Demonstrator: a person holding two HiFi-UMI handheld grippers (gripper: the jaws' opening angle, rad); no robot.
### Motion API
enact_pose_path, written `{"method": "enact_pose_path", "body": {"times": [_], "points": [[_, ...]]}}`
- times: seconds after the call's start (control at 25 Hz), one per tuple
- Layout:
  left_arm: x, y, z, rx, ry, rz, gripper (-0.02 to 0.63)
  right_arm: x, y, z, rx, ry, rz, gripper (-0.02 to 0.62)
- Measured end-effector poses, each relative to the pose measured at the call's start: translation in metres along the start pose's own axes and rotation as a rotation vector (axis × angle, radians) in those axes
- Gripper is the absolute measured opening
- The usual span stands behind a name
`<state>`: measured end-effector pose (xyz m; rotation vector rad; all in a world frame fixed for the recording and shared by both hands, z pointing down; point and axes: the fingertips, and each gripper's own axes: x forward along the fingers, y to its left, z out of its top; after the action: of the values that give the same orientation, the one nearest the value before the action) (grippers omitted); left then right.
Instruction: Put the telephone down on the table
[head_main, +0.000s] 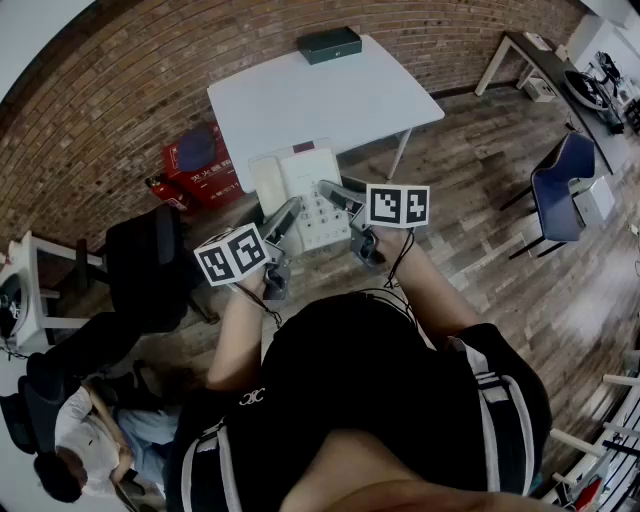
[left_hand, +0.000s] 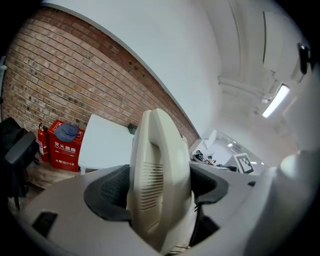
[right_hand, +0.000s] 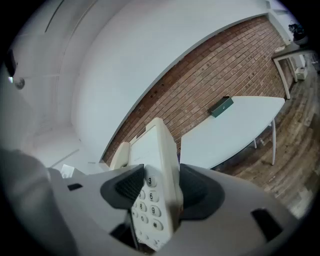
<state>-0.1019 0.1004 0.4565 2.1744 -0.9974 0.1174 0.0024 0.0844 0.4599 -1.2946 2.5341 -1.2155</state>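
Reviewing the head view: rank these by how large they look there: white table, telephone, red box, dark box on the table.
1. white table
2. telephone and red box: about alike; the telephone is held nearer the camera, so I leave them unranked
3. dark box, smallest

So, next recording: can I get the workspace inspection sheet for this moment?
Surface: white table, carrying one box.
Job's things: phone held in the air at the table's near edge, not set down; handset on its cradle.
Clutter: green box at the table's far edge.
Grippers: left claw shut on the phone's handset side; right claw shut on its keypad side.
Cables: thin black cable hanging from the right gripper.
Surroundings: brick wall, red crate on the floor left of the table, black chair, blue chair, second person at lower left.
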Motion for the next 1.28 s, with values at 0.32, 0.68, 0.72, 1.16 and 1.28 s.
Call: {"method": "enact_pose_path", "body": {"times": [0.32, 0.68, 0.72, 1.16, 1.28], "points": [[-0.002, -0.001, 0.002, 0.002, -0.007, 0.014, 0.365, -0.002, 0.001, 0.0, 0.009, -0.002, 0.003, 0.209], [-0.002, -0.002, 0.002, -0.013, -0.009, 0.004, 0.365, -0.002, 0.002, 0.002, -0.012, -0.014, -0.009, 0.209], [-0.003, -0.003, 0.003, -0.012, -0.012, 0.0, 0.365, -0.002, 0.003, 0.002, -0.008, -0.017, -0.008, 0.21], [-0.001, 0.004, 0.011, -0.01, -0.024, 0.02, 0.365, 0.008, 0.002, 0.007, -0.001, -0.007, 0.004, 0.21], [0.007, 0.008, 0.016, -0.007, -0.03, 0.024, 0.365, 0.015, -0.003, 0.014, -0.005, 0.0, 0.013, 0.21]]}}
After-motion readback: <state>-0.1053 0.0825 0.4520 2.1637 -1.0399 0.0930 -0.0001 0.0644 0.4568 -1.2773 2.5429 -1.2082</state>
